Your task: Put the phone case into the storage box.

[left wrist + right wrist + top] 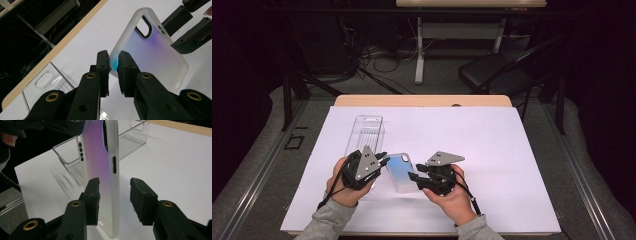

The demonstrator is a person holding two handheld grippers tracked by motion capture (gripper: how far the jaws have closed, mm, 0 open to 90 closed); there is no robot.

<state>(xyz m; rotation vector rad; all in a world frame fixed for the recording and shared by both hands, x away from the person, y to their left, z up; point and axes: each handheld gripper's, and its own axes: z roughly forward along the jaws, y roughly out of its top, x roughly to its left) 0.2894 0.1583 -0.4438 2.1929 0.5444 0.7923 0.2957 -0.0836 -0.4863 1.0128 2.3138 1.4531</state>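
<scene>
**Phone case pinched at one edge above a white table sheet**

White paper covers a wooden table, with dark floor, cables and a folding chair behind it, most of that lost in shadow. Near the middle of the sheet, a translucent phone case with a blue-to-purple tint sits between the two grippers. The left gripper has its jaws clenched on the case's long edge; the pads hide that bit of rim, and only a sliver of blue shows between them. The right gripper stands released, its jaws spread with the case's other long edge running up between them. Whether either pad touches the case cannot be told from the right gripper view. In that view the case rises on edge, its camera cut-out cropped by the top of the frame, and its lower end is cut off below.

Just beyond the left gripper lies a clear plastic package, hard to read against the white sheet; its near end is hidden behind the left hand. The right hand covers the body of its gripper in the high view.
</scene>
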